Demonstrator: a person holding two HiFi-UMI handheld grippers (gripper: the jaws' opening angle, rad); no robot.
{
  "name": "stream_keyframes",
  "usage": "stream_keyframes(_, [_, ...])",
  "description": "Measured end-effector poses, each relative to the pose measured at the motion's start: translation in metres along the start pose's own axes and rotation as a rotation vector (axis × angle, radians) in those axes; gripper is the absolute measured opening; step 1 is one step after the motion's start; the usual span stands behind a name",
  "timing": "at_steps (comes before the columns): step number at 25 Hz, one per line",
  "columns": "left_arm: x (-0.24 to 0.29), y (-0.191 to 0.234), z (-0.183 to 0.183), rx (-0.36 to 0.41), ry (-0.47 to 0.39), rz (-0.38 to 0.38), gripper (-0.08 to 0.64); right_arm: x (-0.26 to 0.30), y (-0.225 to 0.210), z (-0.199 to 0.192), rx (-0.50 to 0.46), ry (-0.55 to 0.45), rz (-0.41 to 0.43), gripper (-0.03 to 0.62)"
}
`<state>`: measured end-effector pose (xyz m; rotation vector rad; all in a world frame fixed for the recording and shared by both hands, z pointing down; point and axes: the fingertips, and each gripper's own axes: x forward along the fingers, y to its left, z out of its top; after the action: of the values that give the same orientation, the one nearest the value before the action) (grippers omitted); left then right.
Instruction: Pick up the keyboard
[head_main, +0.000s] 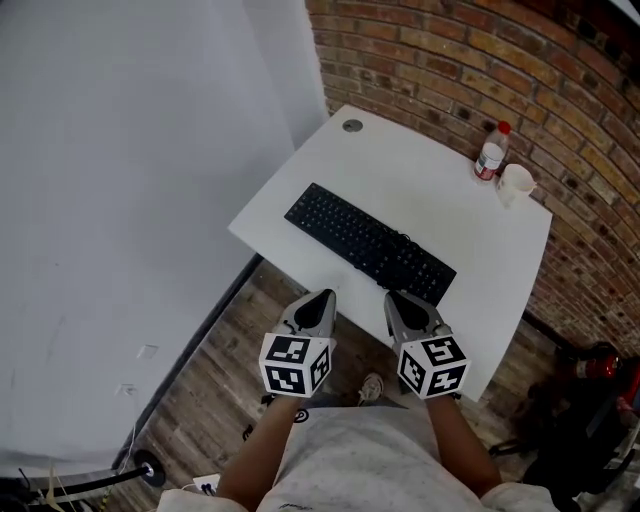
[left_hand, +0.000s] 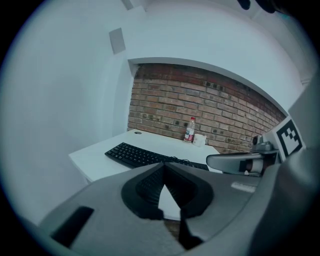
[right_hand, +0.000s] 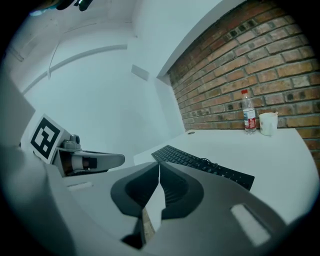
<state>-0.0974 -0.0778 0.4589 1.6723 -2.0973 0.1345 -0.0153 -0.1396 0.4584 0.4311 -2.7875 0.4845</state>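
A black keyboard (head_main: 368, 243) lies slantwise on the white desk (head_main: 470, 210), near its front edge; the left gripper view shows the keyboard (left_hand: 135, 155) ahead, and so does the right gripper view, keyboard (right_hand: 200, 161). My left gripper (head_main: 325, 296) and right gripper (head_main: 393, 296) hang side by side just short of the desk's front edge, both shut with nothing between the jaws. Their tips touch nothing. In the left gripper view the left gripper (left_hand: 163, 164) points at the keyboard's middle; the right gripper (right_hand: 159, 164) does the same in its own view.
A plastic bottle with a red cap (head_main: 491, 152) and a white cup (head_main: 516, 184) stand at the desk's far right, by the brick wall (head_main: 560, 110). A round cable hole (head_main: 352, 126) sits at the far corner. A white wall runs along the left; wooden floor lies below.
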Motion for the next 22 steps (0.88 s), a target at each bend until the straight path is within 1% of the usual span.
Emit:
stream_keyframes(5, [0.023, 0.018, 0.011, 0.002, 0.017, -0.006, -0.005, 0.014, -0.021, 0.008, 0.033, 0.000, -0.043, 0.009])
stream_keyframes(8, [0.044, 0.030, 0.018, 0.000, 0.028, -0.027, -0.005, 0.021, -0.037, 0.011, 0.052, 0.000, -0.093, 0.009])
stream_keyframes(13, [0.088, 0.053, 0.024, 0.025, 0.050, -0.111, -0.005, 0.038, -0.071, 0.007, 0.097, -0.009, -0.237, 0.009])
stream_keyframes(17, [0.118, 0.076, 0.033, 0.038, 0.082, -0.166, 0.000, 0.052, -0.092, 0.011, 0.127, -0.015, -0.344, 0.009])
stream_keyframes(20, [0.140, 0.094, 0.039, 0.057, 0.112, -0.201, 0.030, 0.057, -0.109, 0.010, 0.154, -0.013, -0.421, 0.026])
stream_keyframes(22, [0.154, 0.107, 0.043, 0.075, 0.130, -0.220, 0.064, 0.057, -0.121, 0.007, 0.178, -0.008, -0.482, 0.059])
